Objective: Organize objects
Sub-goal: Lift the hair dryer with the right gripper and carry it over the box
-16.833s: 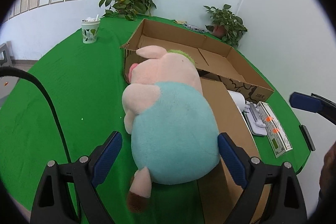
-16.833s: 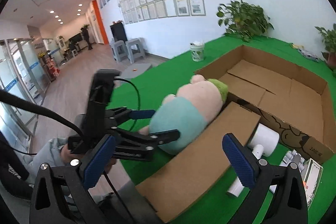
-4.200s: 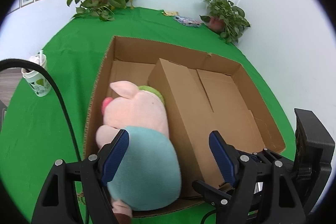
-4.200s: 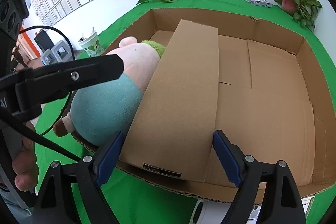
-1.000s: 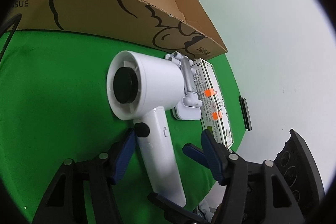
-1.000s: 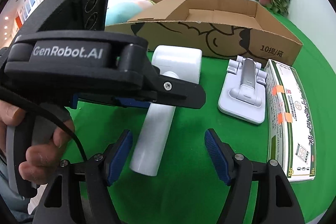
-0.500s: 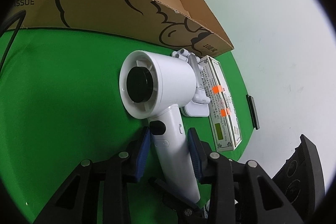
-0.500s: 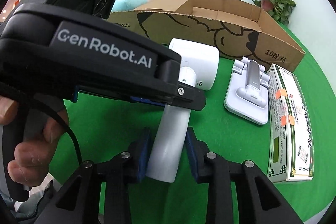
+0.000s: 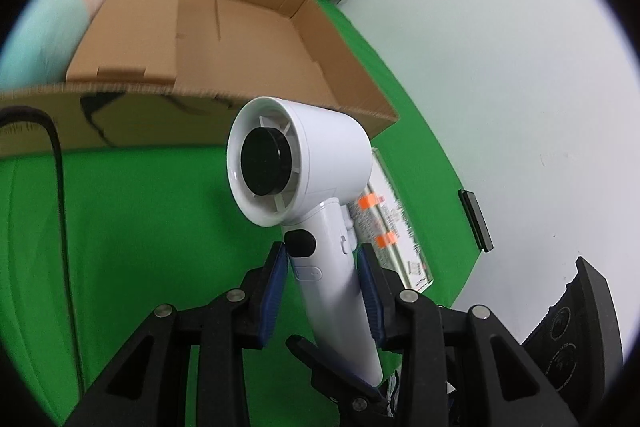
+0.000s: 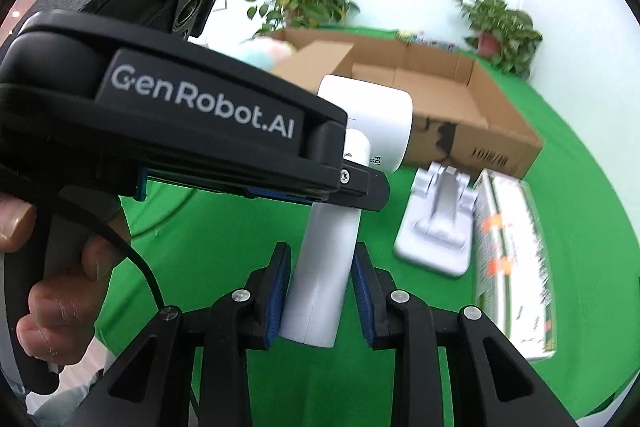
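An open brown cardboard box [image 9: 208,27] is filling the upper left. Below it, both the left gripper [image 9: 322,291] and right gripper [image 10: 318,291] are clamping the white hair dryer's [image 9: 304,163] upright handle, its barrel apparently pointing boxward, over open green tablecloth [image 9: 140,227].

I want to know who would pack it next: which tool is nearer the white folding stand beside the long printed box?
Right. The right tool grips the hair dryer handle's lower end, on the stand's side; the left tool grips higher up.

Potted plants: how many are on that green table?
2. One potted plant stands behind the cardboard box, toward its left; the other sits at the far right corner. More may be hidden.
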The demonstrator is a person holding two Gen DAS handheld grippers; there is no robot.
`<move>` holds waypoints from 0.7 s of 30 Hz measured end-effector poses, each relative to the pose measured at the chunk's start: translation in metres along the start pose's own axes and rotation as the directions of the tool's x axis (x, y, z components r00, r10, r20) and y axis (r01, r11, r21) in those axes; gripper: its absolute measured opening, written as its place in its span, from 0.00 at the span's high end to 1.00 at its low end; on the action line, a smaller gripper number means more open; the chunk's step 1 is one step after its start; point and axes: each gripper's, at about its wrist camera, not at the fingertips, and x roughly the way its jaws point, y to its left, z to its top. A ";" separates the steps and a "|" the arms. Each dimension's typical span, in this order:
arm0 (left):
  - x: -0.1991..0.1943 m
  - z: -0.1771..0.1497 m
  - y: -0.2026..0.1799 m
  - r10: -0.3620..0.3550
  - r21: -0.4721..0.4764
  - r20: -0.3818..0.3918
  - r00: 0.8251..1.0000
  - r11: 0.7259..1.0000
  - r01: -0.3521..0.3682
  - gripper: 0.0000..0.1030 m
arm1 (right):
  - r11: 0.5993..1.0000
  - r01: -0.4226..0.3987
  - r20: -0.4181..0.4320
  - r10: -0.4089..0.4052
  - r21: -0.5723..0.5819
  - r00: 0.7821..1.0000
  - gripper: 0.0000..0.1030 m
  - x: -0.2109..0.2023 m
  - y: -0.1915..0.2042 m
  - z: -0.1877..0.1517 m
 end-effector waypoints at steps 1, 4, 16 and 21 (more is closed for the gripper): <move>-0.003 0.003 -0.005 0.008 0.019 0.013 1.000 1.000 -0.008 0.66 | 1.000 0.003 0.011 -0.003 -0.001 1.000 0.72 -0.005 -0.001 0.001; -0.013 0.013 -0.008 0.018 0.049 0.042 0.999 0.999 -0.020 0.67 | 1.000 0.015 0.044 -0.015 -0.009 0.999 0.72 -0.016 -0.007 0.010; -0.055 0.065 -0.019 0.027 0.153 0.123 0.992 0.987 -0.045 0.67 | 0.998 0.062 0.158 -0.058 -0.017 0.986 0.72 -0.030 -0.019 0.068; -0.059 0.082 -0.022 0.017 0.161 0.149 0.989 0.986 -0.041 0.67 | 0.997 0.071 0.172 -0.063 -0.041 0.983 0.72 -0.020 -0.030 0.092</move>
